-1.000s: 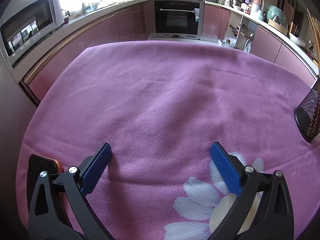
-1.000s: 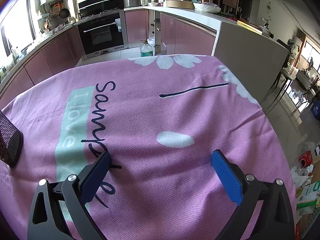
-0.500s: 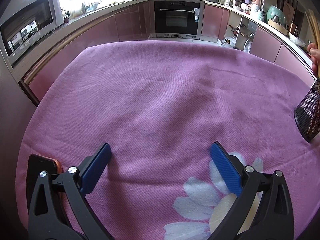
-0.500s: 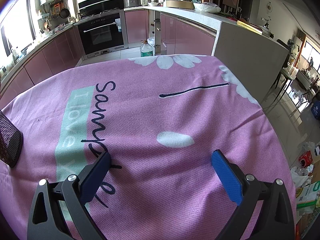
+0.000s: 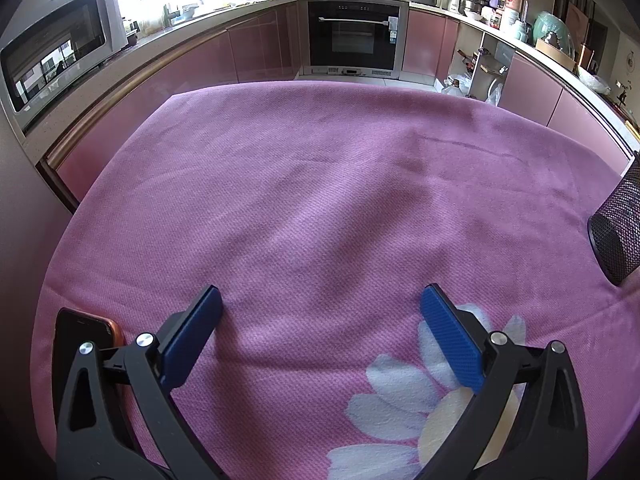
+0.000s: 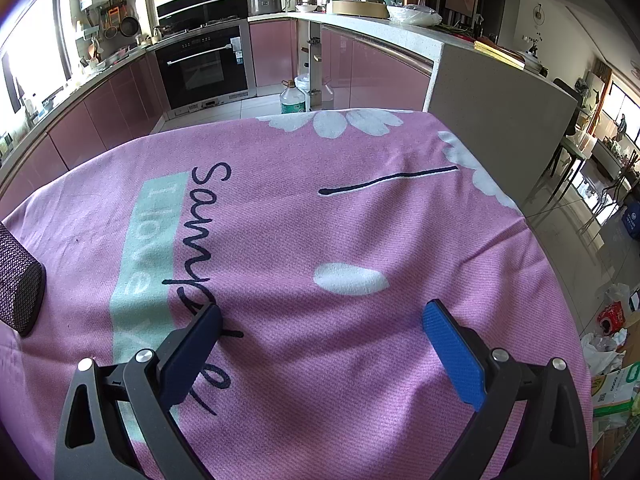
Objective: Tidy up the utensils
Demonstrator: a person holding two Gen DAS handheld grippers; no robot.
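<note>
A black mesh holder [image 5: 619, 228] stands on the pink cloth at the far right edge of the left wrist view; it also shows at the far left edge of the right wrist view [image 6: 18, 282]. My left gripper [image 5: 320, 300] is open and empty, low over the cloth, well left of the holder. My right gripper [image 6: 322, 314] is open and empty over the printed lettering, well right of the holder. No utensils show in either view.
A phone in an orange case [image 5: 86, 330] lies on the cloth behind my left gripper's left finger. The pink tablecloth [image 5: 320, 184] covers the table; its right edge [image 6: 536, 236] drops to the floor. Kitchen counters and an oven [image 5: 354, 40] lie beyond.
Half a second ago a hand with wooden sticks showed above the mesh holder in the left wrist view; it is out of view now. Both grippers have stayed still.
</note>
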